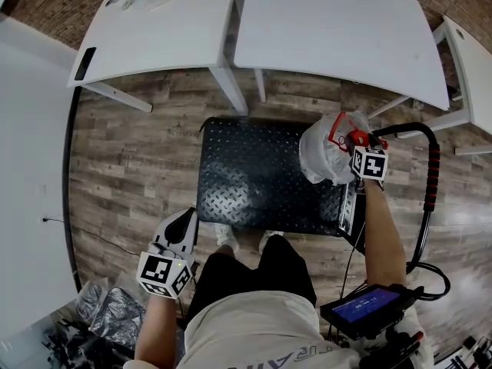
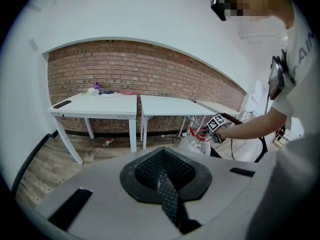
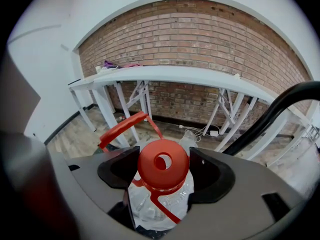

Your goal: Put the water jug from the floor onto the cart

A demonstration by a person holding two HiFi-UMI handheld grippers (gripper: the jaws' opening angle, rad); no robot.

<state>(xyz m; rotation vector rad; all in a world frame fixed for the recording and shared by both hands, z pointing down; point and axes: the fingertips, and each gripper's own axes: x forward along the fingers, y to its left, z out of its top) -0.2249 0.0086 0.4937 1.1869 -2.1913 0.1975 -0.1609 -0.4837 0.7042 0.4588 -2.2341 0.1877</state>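
The clear water jug (image 1: 324, 154) with a red cap (image 3: 163, 165) and red carry handle (image 3: 121, 127) is at the right edge of the black cart deck (image 1: 254, 179). My right gripper (image 1: 355, 144) is shut on its neck, one jaw on each side just under the cap. Whether the jug's base rests on the deck is hidden. The left gripper view shows the jug (image 2: 196, 143) below that gripper (image 2: 208, 132). My left gripper (image 1: 184, 221) hangs low at the left, off the cart's near-left corner, shut with nothing in it (image 2: 162, 178).
The cart's black push handle (image 1: 433, 177) curves up on the right. Two white tables (image 1: 154, 33) (image 1: 330, 21) stand beyond the cart before a brick wall. Dark bags (image 1: 108, 310) lie at lower left. A small bottle (image 2: 107, 143) lies under a table.
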